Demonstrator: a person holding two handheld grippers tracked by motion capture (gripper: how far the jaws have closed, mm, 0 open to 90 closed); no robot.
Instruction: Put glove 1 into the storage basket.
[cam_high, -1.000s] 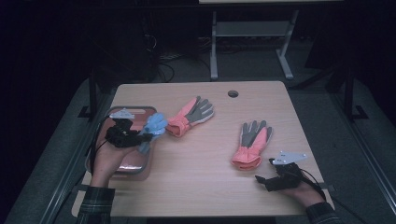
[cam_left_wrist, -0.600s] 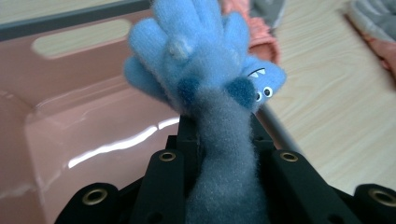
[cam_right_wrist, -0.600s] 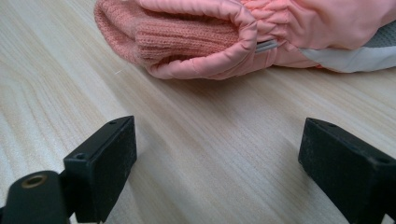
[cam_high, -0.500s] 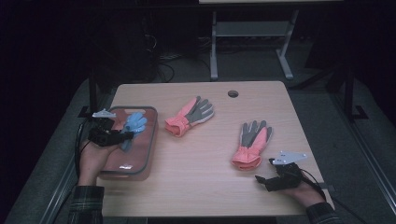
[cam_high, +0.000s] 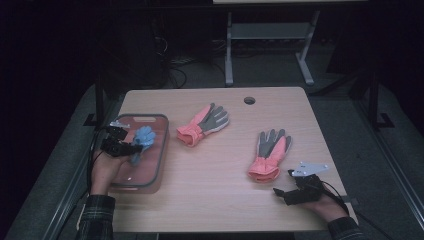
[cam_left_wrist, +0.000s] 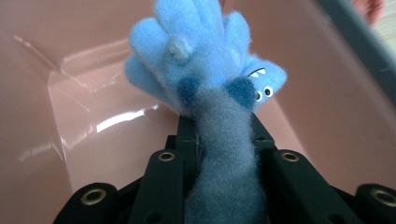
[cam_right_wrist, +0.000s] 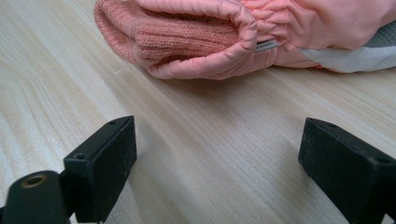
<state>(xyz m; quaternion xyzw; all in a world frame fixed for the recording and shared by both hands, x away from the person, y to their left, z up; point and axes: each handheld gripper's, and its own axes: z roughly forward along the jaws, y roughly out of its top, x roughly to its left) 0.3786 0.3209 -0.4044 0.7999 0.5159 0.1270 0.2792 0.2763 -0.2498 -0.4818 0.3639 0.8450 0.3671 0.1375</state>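
Observation:
A small blue glove (cam_high: 142, 138) with a grey cuff hangs over the pink bin (cam_high: 156, 161) at the table's left. My left gripper (cam_high: 131, 147) is shut on its cuff, and in the left gripper view the blue glove (cam_left_wrist: 205, 70) shows cartoon eyes and teeth above the bin's floor (cam_left_wrist: 70, 56). Two pink and grey gloves lie flat on the table, one in the middle (cam_high: 204, 124) and one to the right (cam_high: 269, 154). My right gripper (cam_high: 281, 192) rests open on the table just short of the right glove's knitted cuff (cam_right_wrist: 187, 39).
The wooden table (cam_high: 220, 200) has a round cable hole (cam_high: 249, 100) near its far edge. A metal frame (cam_high: 265, 35) and cables stand on the dark floor behind the table.
My left gripper has carried the blue glove leftward, from beside the middle pink glove to over the pink bin. The right gripper has stayed still.

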